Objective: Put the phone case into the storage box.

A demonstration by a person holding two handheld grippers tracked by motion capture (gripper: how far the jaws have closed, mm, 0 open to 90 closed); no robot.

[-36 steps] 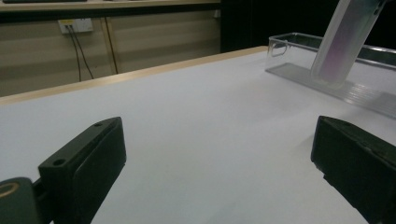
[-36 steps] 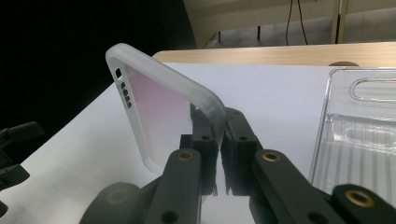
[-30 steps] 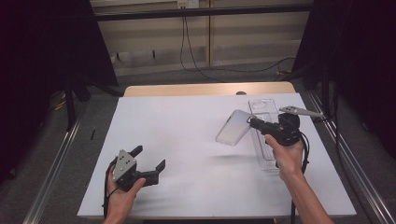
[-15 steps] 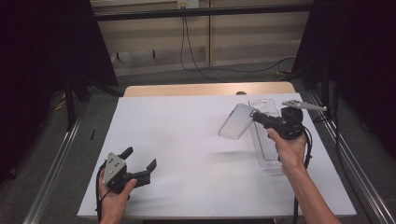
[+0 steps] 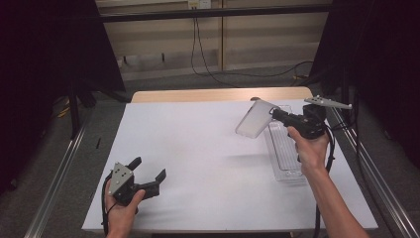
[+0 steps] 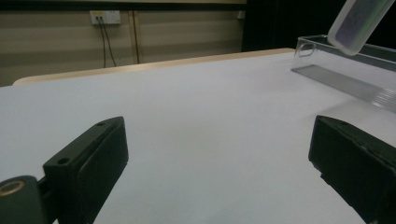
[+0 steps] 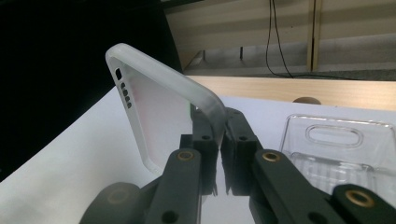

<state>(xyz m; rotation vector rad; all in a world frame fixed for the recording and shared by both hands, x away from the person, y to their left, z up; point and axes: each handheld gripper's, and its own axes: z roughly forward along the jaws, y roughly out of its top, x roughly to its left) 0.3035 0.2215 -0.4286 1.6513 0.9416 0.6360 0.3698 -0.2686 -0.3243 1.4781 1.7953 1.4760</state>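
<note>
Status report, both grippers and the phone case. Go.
Right gripper shut on phone case, case held above the table. Left gripper open, low over the white table. Clear plastic package lies beside the right hand.

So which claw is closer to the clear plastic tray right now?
Right. The right claw holds the frosted phone case just over the clear plastic tray; the left claw sits open across the table.
</note>
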